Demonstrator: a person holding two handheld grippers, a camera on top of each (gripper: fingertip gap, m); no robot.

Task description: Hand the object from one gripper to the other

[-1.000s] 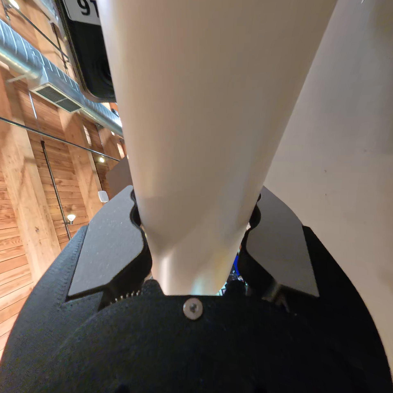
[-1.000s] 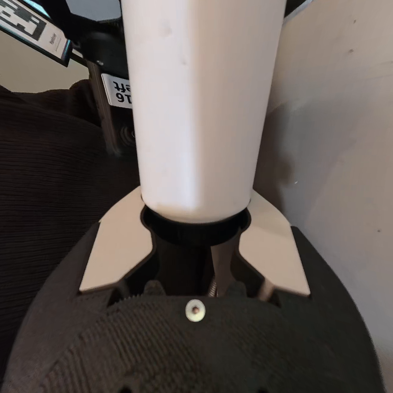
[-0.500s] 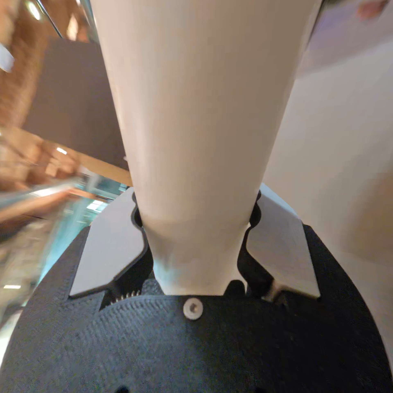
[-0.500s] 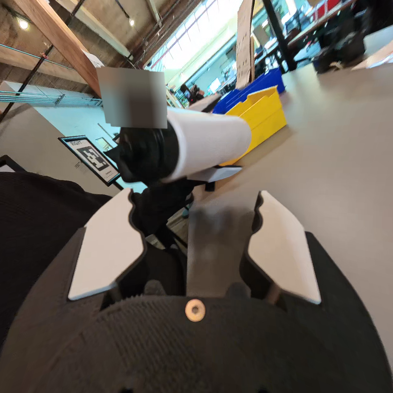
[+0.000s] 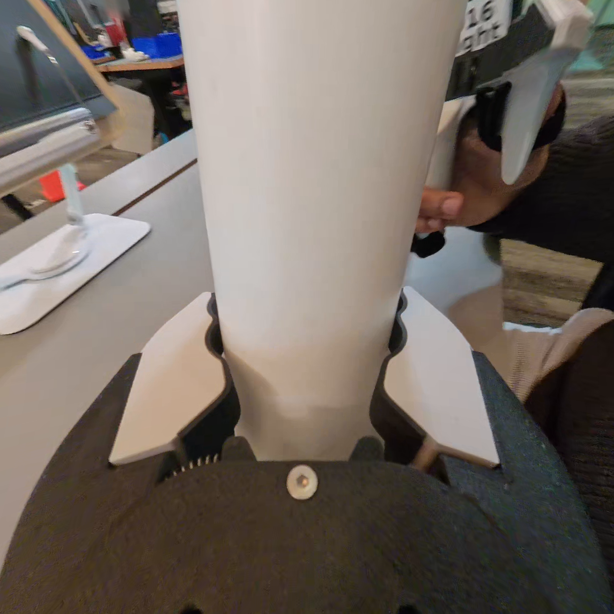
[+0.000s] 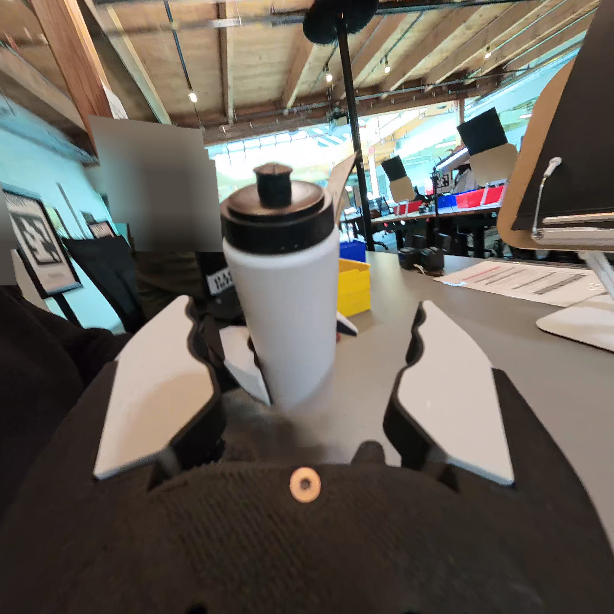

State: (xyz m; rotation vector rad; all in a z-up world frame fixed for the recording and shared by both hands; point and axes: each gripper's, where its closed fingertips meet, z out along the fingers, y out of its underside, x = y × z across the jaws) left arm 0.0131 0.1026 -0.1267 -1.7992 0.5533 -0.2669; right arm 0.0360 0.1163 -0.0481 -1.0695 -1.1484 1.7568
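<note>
A white bottle (image 5: 309,199) with a black cap (image 6: 275,216) stands upright in my left gripper (image 5: 305,309). Both pads press on its lower body, and the right wrist view confirms this, with the left fingers (image 6: 244,362) clasping the bottle (image 6: 289,315) near its base. My right gripper (image 6: 304,312) is wide open and empty, a short way back from the bottle, which stands beyond its fingertips without touching them. In the left wrist view the right gripper (image 5: 531,93) shows at the upper right, held by a hand (image 5: 465,199).
A grey table (image 5: 133,332) lies below. A white monitor stand base (image 5: 66,259) sits at the left; it also shows in the right wrist view (image 6: 581,325). A yellow bin (image 6: 354,287) and printed sheets (image 6: 525,280) lie behind the bottle. A person in dark clothes (image 6: 50,365) is close by. Some 9 centimetres of space lies between my two pairs of fingers.
My right gripper opened, let go of the bottle and drew back from it. My left gripper kept its hold and swung the bottle upright over the table.
</note>
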